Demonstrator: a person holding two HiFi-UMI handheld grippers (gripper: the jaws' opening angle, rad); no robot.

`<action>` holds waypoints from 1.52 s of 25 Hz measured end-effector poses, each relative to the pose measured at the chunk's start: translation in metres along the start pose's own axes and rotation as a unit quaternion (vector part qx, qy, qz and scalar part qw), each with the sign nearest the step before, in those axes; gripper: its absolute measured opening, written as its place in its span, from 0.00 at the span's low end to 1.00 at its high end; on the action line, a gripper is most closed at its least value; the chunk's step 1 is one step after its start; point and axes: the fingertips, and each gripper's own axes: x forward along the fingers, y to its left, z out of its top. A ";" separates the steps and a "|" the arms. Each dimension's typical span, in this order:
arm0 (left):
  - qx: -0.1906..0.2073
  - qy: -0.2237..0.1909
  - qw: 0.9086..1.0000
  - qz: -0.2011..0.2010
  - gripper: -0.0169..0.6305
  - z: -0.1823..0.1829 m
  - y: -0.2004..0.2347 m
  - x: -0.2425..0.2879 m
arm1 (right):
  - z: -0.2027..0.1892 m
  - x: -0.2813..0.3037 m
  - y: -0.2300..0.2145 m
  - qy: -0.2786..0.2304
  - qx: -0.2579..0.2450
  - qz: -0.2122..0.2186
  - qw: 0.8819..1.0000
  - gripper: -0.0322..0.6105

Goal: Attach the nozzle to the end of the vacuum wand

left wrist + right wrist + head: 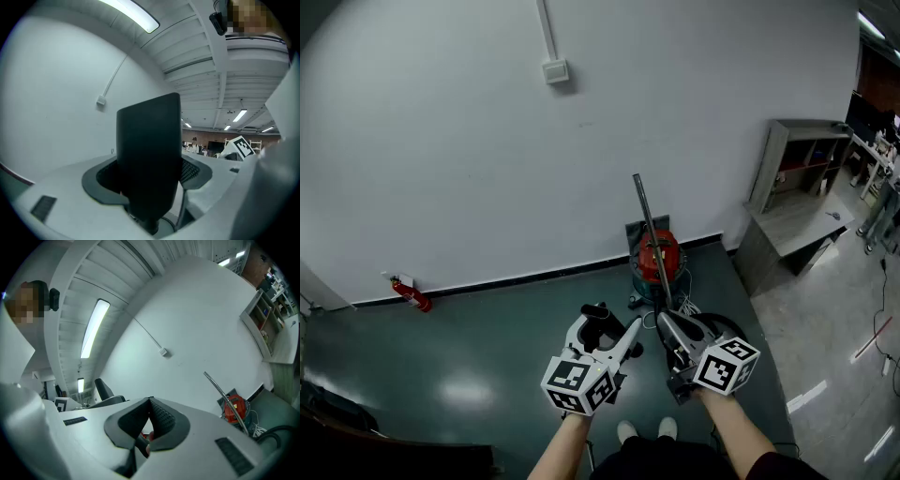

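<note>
nozzle (596, 313) | clamped in left tongs (605, 335) | right tongs (666, 323) closed, empty | vacuum wand (651, 234) upright above red vacuum (659, 259)

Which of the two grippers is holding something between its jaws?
The left gripper: a black nozzle is clamped between its jaws. The right gripper has its jaws shut together, with nothing between them.

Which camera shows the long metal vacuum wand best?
The head view: the wand stands clear above the red vacuum. The right gripper view shows it smaller, off-centre; the left gripper view misses it.
</note>
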 end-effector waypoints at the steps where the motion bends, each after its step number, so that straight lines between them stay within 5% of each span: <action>1: 0.000 0.000 1.000 0.001 0.53 -0.001 -0.001 0.000 | -0.001 -0.001 -0.001 0.001 0.001 0.002 1.000 0.08; 25: 0.004 0.019 1.000 0.006 0.53 0.001 0.059 0.007 | -0.003 0.023 -0.037 -0.030 0.034 -0.029 0.999 0.08; 38: -0.003 0.034 0.999 0.008 0.53 0.002 0.112 0.086 | 0.019 0.085 -0.108 -0.019 0.053 -0.036 0.998 0.08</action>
